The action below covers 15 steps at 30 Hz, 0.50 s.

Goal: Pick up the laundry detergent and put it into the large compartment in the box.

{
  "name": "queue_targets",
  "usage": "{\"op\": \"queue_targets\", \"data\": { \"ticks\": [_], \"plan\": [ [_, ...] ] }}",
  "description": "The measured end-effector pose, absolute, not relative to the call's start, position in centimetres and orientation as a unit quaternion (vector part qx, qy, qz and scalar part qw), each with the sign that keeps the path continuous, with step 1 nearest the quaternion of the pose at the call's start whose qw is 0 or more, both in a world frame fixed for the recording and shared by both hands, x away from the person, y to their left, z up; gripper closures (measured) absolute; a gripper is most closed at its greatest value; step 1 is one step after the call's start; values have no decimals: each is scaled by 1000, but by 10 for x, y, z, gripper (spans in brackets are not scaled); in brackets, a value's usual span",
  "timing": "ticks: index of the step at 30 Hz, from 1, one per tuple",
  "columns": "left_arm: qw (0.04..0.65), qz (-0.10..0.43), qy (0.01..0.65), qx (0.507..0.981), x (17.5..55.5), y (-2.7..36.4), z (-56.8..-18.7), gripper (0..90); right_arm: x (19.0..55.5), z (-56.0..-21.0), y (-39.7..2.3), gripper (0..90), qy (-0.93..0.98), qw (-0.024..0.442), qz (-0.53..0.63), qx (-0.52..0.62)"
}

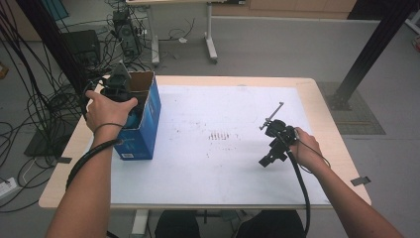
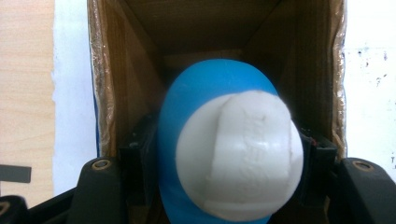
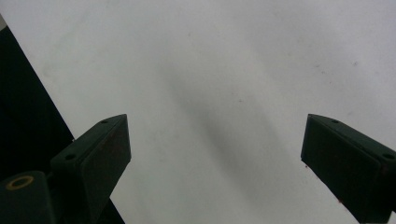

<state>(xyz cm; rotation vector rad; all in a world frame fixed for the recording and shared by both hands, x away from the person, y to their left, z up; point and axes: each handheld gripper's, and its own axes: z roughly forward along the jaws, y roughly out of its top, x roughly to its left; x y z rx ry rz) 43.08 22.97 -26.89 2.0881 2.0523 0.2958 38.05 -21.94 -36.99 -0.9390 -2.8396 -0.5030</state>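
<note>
Two jaws of the left gripper (image 2: pixel 229 163) clamp a blue bottle (image 2: pixel 219 93); right gripper (image 3: pixel 215 158) jaws gape.

Wide white paper sheet (image 1: pixel 223 168) over a pale wooden table (image 1: pixel 324 114) spread beneath the right gripper's (image 1: pixel 266 144) fingers, faint dark specks (image 1: pixel 220 135) just left of them, tangled black floor cables (image 1: pixel 29 114) left of the left gripper's (image 1: pixel 124 99) fingers, white-legged desk (image 1: pixel 210 47) far beyond.

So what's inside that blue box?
A blue bottle with a white cap, clamped by the left hand-held gripper in the box. The bottle hides most of the bottom.
</note>
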Motion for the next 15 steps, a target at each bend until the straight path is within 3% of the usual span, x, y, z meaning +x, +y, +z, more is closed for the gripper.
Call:
{"op": "queue_targets", "data": {
  "ticks": [15],
  "plan": [
    [100, 97, 693, 707, 431, 232, -269, 376, 380, -369, -220, 82, -935, 54, -168, -308]
  ]
}}
